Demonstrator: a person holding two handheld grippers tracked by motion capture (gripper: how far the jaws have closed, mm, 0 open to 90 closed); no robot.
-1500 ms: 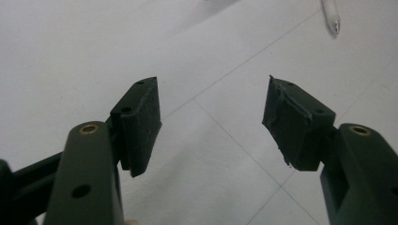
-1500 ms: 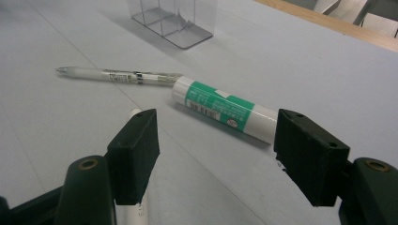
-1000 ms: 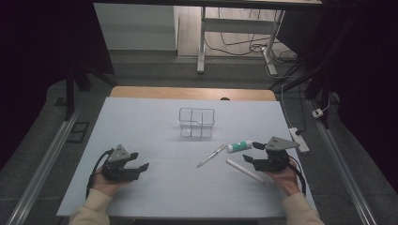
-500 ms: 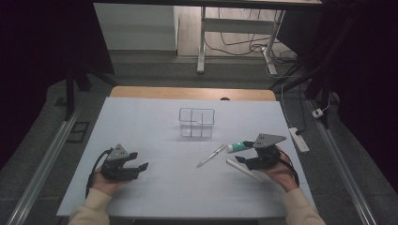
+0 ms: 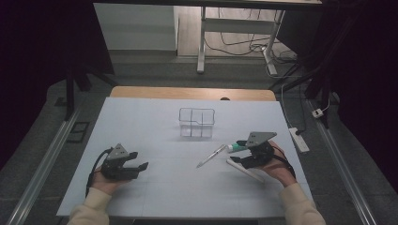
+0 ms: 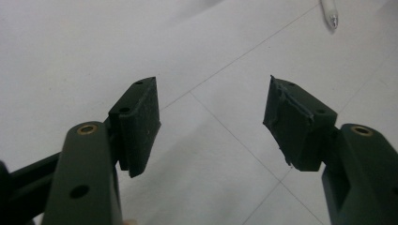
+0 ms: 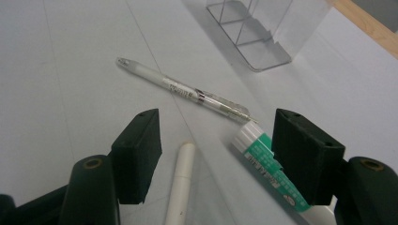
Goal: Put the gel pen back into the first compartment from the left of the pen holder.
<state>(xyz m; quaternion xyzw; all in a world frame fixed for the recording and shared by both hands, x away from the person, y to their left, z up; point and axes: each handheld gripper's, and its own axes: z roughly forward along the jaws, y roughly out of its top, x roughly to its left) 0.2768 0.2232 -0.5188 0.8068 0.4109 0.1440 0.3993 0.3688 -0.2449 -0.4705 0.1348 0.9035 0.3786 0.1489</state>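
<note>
Right gripper [image 7: 216,154] wide open, empty, straddling slim white stick [image 7: 180,187] beside green-white tube [image 7: 265,164], prob. for pickup; left gripper [image 6: 211,126] wide open, empty, idle on white table [image 5: 155,126].

You face a white table [image 5: 141,122] with a wooden far edge. Beyond it, grey floor [image 5: 155,70], a metal stand [image 5: 202,37], loose cables [image 5: 239,44], a power strip [image 5: 299,139]; the sides are dark.

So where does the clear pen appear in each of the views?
High view: clear pen lies mid-table, left of the right gripper.
Left gripper view: its tip, top right edge.
Right gripper view: centre, beyond the jaws.
Shared landmark: clear divided box, beyond the pen in high and right gripper views.
</note>
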